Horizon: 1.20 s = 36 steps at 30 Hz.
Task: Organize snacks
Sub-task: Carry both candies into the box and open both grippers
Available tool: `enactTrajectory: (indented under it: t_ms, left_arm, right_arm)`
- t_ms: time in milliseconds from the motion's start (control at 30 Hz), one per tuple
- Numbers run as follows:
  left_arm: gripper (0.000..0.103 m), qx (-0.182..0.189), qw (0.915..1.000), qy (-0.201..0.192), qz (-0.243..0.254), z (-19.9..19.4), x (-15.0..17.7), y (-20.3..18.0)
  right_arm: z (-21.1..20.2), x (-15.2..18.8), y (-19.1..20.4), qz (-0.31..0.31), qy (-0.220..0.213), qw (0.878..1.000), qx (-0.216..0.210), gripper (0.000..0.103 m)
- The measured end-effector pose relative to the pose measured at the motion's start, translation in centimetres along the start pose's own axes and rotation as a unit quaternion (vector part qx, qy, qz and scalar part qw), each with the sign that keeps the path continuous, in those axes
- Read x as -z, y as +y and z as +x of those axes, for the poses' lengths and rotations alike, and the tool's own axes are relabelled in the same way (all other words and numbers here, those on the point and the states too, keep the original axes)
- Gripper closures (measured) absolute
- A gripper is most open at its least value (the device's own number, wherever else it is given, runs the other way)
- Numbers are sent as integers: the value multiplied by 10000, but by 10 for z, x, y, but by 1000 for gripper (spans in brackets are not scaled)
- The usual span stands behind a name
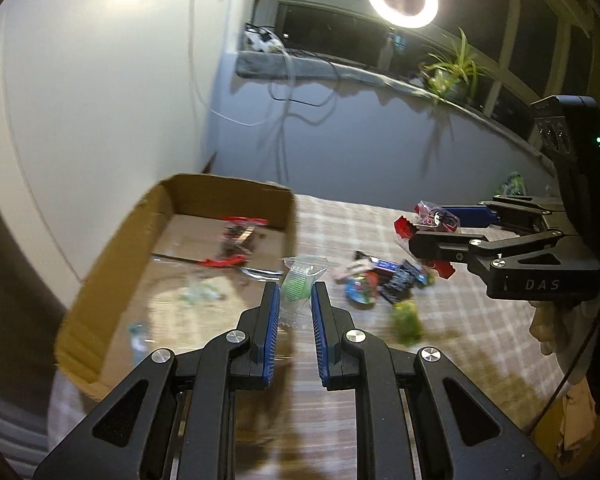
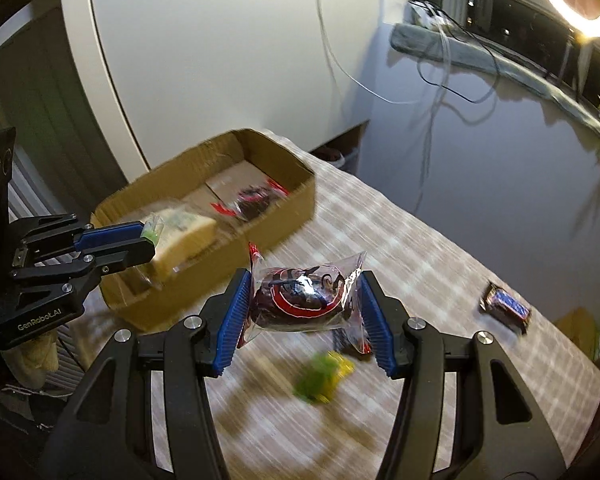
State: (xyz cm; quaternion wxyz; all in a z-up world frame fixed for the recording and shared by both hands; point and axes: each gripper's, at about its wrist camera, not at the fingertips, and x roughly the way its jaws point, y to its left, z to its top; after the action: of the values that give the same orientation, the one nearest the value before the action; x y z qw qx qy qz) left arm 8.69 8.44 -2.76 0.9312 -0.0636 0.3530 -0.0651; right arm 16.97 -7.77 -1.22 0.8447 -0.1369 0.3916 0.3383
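My left gripper (image 1: 296, 294) is shut on a clear packet with a green snack (image 1: 296, 284), held in the air by the right wall of the cardboard box (image 1: 112, 240). It also shows in the right wrist view (image 2: 150, 236), over the box (image 2: 288, 208). My right gripper (image 2: 306, 300) is shut on a clear packet with a dark red snack (image 2: 304, 296), held above the table. It shows in the left wrist view (image 1: 436, 232) at the right. A red packet (image 1: 236, 240) lies in the box.
Several loose snacks (image 1: 380, 280) lie on the checked tablecloth (image 1: 460, 340). A green-yellow packet (image 2: 324, 376) lies below my right gripper. A dark blue bar (image 2: 506, 306) lies at the right. A wall and window sill with cables stand behind.
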Motion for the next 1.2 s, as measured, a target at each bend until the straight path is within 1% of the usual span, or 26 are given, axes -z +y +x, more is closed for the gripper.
enactTrajectory:
  t_ms: [233,500,733,967,1033,1067,1100,1133,1167,1200]
  left_arm:
    - [88,-237,9995,-98,-204,-9,-1,30]
    - [88,-437,9982,-80,-395,-9,-2,56]
    - [88,-533,9974,-49,-487,-6,-3,67]
    - [87,-560,9971,-15,-521,-4,-3,70]
    - [86,-574,9969,-18,-530,-4,-3,70]
    - [85,-579,9969,-18,-528,-4,-4,70]
    - [78,-576,9970,-24,-519,-4,-4,70]
    - [67,-574,9971,-29,-505,-4,-4,70]
    - [60,-583,9970,-37,-500,-5,-4,70]
    - [46,-603,9969,-58,-493,-5,-4,69]
  right_arm:
    - [23,-25,26,-165,-12,9996,-229,46]
    - [50,-44,47,-319,39,9988,-381,46]
    - [71,-55,56,-320,131,9981,-506,45]
    - [81,-60,58,-305,158,9976,-599,44]
    - [82,-61,59,-315,124,9977,-595,42]
    - [82,-61,59,-319,111,9976,-597,41]
    - [82,-62,59,-315,100,9977,-589,40]
    - [82,-62,59,-310,97,9977,-590,39]
    - [82,-63,59,-302,92,9977,-602,38]
    - [82,-63,58,-289,78,9977,-616,33]
